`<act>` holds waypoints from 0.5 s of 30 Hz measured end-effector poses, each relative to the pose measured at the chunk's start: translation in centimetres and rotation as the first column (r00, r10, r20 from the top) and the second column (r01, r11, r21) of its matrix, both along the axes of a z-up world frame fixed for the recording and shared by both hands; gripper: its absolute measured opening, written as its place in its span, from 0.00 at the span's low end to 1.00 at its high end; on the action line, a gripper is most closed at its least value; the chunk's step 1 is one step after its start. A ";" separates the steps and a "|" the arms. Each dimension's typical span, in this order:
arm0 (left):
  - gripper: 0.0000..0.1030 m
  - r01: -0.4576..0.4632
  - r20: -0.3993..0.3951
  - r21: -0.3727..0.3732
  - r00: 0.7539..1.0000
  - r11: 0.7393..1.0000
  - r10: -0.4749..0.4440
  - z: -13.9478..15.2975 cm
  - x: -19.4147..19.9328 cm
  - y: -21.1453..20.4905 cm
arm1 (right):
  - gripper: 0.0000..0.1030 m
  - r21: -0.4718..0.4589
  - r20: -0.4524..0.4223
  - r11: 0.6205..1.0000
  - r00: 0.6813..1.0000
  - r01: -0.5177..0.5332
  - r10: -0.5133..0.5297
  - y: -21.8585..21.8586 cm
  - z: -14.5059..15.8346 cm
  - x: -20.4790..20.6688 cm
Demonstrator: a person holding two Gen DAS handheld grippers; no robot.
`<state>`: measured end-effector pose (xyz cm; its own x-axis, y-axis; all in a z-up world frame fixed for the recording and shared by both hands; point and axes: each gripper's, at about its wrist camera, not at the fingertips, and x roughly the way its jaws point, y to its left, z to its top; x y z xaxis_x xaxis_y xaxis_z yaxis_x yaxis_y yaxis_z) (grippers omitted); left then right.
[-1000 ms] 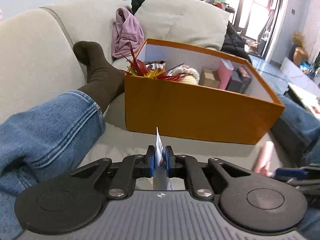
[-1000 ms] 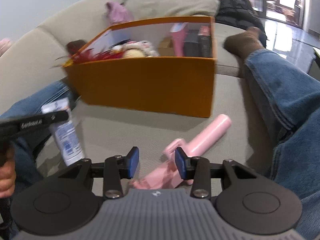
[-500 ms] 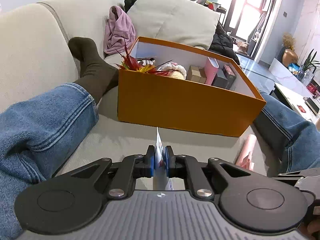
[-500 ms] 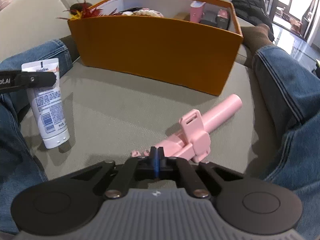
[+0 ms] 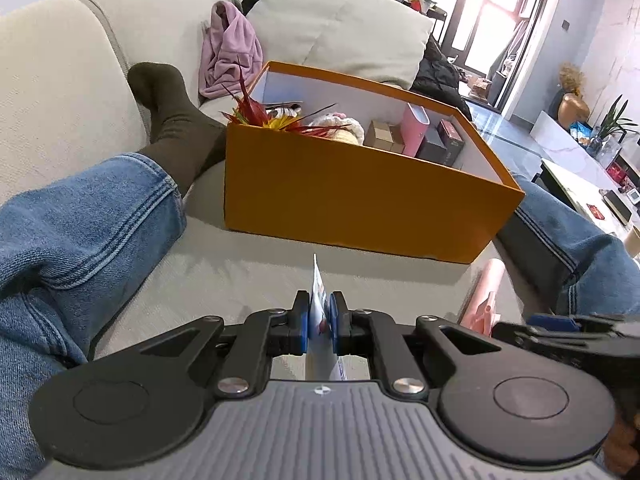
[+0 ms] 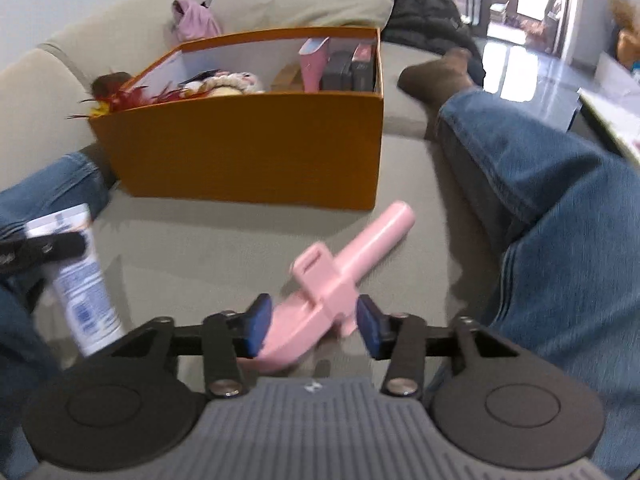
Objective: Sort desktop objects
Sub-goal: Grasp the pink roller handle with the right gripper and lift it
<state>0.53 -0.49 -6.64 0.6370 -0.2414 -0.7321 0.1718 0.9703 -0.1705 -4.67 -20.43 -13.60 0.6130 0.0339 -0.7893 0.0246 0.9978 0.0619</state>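
Tube (image 5: pixel 319 304) between left fingers (image 5: pixel 301 316)

A home living room: a beige sofa (image 5: pixel 80 80) with a large cushion (image 5: pixel 340 28) fills the upper left of the frame, glazed doors (image 5: pixel 500 20) glow at upper right, and a potted plant (image 5: pixel 612 120) stands above glossy floor tiles (image 5: pixel 508 148).
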 end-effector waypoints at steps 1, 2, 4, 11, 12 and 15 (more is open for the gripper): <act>0.11 -0.001 -0.001 0.004 1.000 1.000 0.001 0.0 0.0 -0.1 | 0.50 -0.015 -0.007 1.000 1.000 0.002 -0.002 0.4 -0.2 0.6; 0.11 -0.002 -0.003 0.008 1.000 1.000 0.002 -0.1 0.1 -0.1 | 0.50 -0.033 -0.016 0.999 1.000 0.007 -0.008 0.8 -0.5 1.2; 0.11 -0.005 -0.010 0.012 1.000 1.000 0.005 -0.3 0.2 -0.1 | 0.50 -0.063 -0.035 0.998 0.999 0.015 -0.017 1.5 -1.2 2.2; 0.11 -0.011 -0.012 0.006 1.000 1.000 0.011 -0.4 0.2 0.3 | 0.39 -0.135 -0.038 0.989 0.997 0.067 -0.073 1.9 -2.6 3.8; 0.11 -0.012 -0.011 0.004 1.000 1.000 0.012 -0.4 0.2 0.3 | 0.38 -0.127 -0.038 0.989 0.996 0.070 -0.075 1.6 -2.4 3.6; 0.11 -0.012 -0.010 -0.002 1.000 1.000 0.012 -0.4 0.2 0.4 | 0.29 -0.129 -0.024 0.990 0.998 0.051 -0.055 0.9 -1.7 2.5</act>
<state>0.68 -0.05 -7.04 0.6328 -0.2350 -0.7378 0.1584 0.9720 -0.1737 -2.20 -19.54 -15.30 0.5895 -0.1003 -0.8015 0.0774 0.9947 -0.0676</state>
